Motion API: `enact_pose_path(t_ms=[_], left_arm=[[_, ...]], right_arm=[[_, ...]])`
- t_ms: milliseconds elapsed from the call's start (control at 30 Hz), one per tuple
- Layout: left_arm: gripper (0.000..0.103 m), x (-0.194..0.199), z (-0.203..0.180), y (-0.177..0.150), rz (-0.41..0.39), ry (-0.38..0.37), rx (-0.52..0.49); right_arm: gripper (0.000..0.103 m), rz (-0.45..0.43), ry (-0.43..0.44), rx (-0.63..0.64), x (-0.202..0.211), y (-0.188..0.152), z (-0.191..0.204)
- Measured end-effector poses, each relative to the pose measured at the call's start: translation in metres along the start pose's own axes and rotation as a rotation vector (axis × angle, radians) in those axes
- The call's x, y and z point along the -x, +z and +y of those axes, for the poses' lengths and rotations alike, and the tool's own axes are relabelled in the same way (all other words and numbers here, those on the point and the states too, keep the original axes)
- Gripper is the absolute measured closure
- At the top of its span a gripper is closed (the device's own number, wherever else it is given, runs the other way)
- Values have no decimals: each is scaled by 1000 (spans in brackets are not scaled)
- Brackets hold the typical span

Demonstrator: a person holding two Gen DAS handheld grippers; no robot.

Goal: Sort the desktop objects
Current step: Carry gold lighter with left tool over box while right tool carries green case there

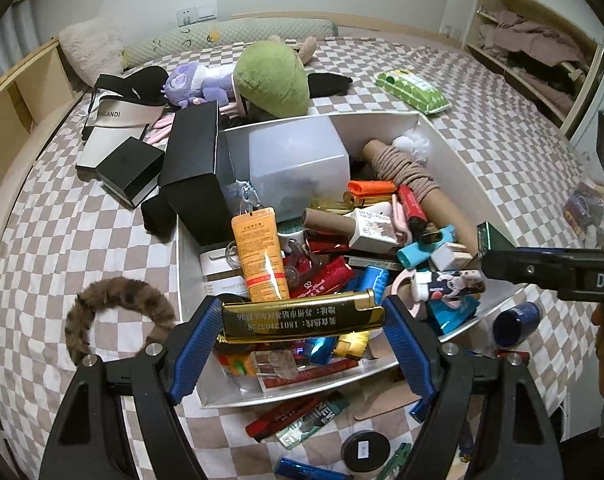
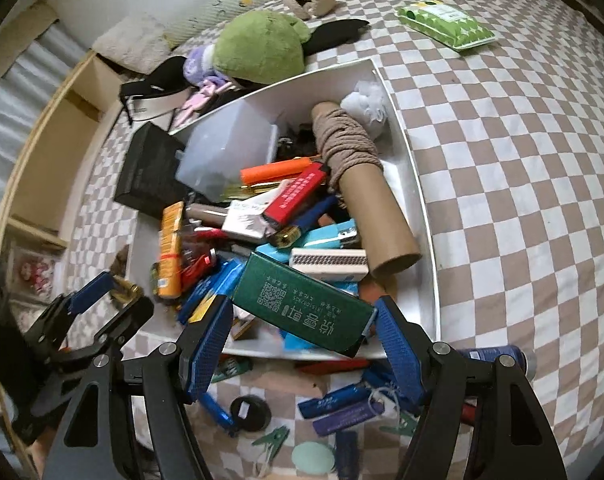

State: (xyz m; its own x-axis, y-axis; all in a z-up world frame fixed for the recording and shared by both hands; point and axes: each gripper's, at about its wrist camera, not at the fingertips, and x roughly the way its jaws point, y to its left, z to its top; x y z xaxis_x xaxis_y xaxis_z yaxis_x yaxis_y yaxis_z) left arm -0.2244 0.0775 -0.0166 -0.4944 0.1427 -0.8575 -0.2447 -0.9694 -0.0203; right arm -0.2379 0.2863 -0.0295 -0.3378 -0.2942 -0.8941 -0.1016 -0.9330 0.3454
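Observation:
My left gripper (image 1: 302, 320) is shut on a gold lighter (image 1: 302, 318), held crosswise above the near end of a white tray (image 1: 454, 148) crammed with lighters, tubes and small boxes. My right gripper (image 2: 302, 316) is shut on a green lighter (image 2: 306, 306), held over the tray's near edge (image 2: 418, 196). The left gripper also shows at the left of the right wrist view (image 2: 113, 296), the gold lighter (image 2: 127, 290) between its fingers. The green lighter's end (image 1: 492, 238) shows at the right of the left wrist view.
The tray lies on a checkered bedspread (image 2: 522, 160). A cardboard tube wound with cord (image 2: 358, 184), an orange tube (image 1: 261, 252) and a translucent box (image 1: 297, 156) fill the tray. Black boxes (image 1: 193, 168), plush toys (image 1: 271, 76), a wipes pack (image 1: 412, 90) and a furry headband (image 1: 117, 308) surround it. Loose lighters (image 2: 342, 404) lie near me.

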Motion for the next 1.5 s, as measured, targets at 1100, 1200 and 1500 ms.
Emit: enact_pose_path(t_ms=[1100,1200,1500], left_arm=[[22,-27,-11,2,63,34,-15],[22,-28,-11,2,67,33,-8],[22,-29,-11,3,69,35,-2]], right_arm=[[30,66,-96,-96,-32,8,-20],[30,82,-90,-103,-33,8,-23],[29,80,-139,-47,-35,4,-16]])
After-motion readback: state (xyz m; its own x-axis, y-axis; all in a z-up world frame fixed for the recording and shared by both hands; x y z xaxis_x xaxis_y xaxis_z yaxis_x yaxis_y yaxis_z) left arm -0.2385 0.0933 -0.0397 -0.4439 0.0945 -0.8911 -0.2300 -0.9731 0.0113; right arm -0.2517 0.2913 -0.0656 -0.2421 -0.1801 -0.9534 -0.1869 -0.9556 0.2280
